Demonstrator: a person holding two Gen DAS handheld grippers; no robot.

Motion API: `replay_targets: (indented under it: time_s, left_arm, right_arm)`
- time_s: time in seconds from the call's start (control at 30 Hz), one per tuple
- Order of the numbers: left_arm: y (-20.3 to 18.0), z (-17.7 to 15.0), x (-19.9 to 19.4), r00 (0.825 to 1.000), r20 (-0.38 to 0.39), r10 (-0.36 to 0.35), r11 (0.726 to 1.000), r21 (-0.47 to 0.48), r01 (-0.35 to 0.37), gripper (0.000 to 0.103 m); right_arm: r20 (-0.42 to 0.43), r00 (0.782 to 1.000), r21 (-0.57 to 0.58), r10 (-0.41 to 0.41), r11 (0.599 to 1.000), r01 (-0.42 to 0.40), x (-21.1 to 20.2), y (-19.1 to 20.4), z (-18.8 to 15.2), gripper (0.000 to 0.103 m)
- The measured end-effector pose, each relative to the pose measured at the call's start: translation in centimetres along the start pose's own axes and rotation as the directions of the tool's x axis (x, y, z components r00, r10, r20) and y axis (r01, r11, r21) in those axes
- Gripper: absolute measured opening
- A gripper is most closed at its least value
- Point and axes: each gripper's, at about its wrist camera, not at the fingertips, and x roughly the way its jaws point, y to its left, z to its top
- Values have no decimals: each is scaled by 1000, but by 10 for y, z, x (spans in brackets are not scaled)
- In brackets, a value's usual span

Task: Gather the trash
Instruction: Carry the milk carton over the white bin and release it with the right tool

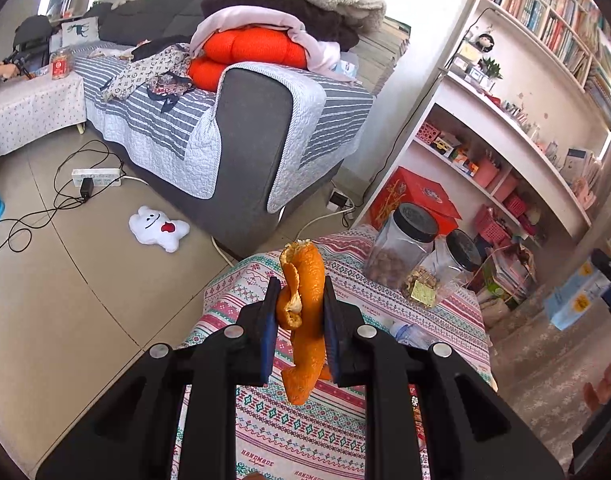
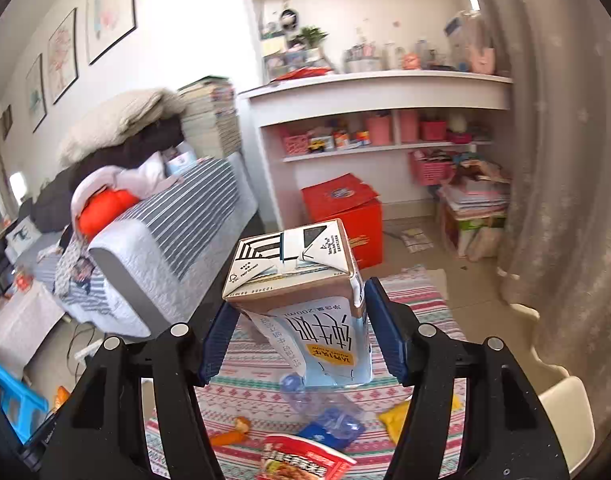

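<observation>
Meanwhile, left gripper (image 1: 299, 312) pinches a curled orange peel (image 1: 301, 320) above the patterned tablecloth (image 1: 305, 432) as right gripper (image 2: 301, 332) clamps an upturned milk carton (image 2: 301, 292) (best carried level, squeezed gently, lest dregs spill).

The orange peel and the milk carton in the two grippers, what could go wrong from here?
1. The curled orange peel strip is pinched only at its middle by the left gripper; its loose lower end could tear or slip out.
2. The white and blue milk carton sits upside down in the right gripper, so leftover milk might drip onto the patterned tablecloth.
</observation>
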Motion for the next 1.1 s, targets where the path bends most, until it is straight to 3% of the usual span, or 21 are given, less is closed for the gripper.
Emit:
replay_targets:
  time_s: [0.1,0.2,0.33,0.47,0.53,0.6,0.73,0.8,0.87,1.0,1.1]
  left_arm:
    - [-8,-5,3,1000,-8,-8,1000,15,8,20]
    - [-19,-11,6,1000,-16,-12,999,37,13,20]
    - [-35,-20,11,999,-32,-18,998,65,21,20]
    - [-55,-33,16,999,-44,-24,995,98,28,20]
    - [-69,-40,20,998,-56,-31,993,115,37,20]
    - [-86,-48,24,995,-79,-55,988,141,66,20]
    - [-139,-72,19,987,-99,-125,958,245,146,20]
    - [-174,-87,15,971,-145,-192,934,276,226,20]
    - [-215,-102,11,943,-197,-267,903,292,317,20]
    - [-300,-129,-2,852,-314,-419,809,298,507,20]
    - [-357,-153,-11,785,-385,-486,733,309,606,20]
  right_arm:
    - [57,988,78,-141,988,137,-31,-49,-12,60]
    - [73,951,179,-300,942,283,-59,-101,-32,60]
    - [26,857,280,-515,827,488,-80,-168,-65,60]
    - [-157,795,359,-586,716,599,-76,-231,-99,61]
    - [-197,759,365,-621,671,645,-77,-252,-110,72]
    - [-181,721,379,-669,629,679,-85,-265,-114,89]
    - [-123,639,408,-759,548,730,-109,-282,-114,96]
    - [-125,630,431,-767,530,730,-116,-293,-113,96]
    - [-121,607,436,-785,507,743,-120,-297,-112,96]
    - [-128,585,458,-801,475,751,-130,-310,-112,96]
    - [-139,572,489,-808,447,749,-141,-323,-113,96]
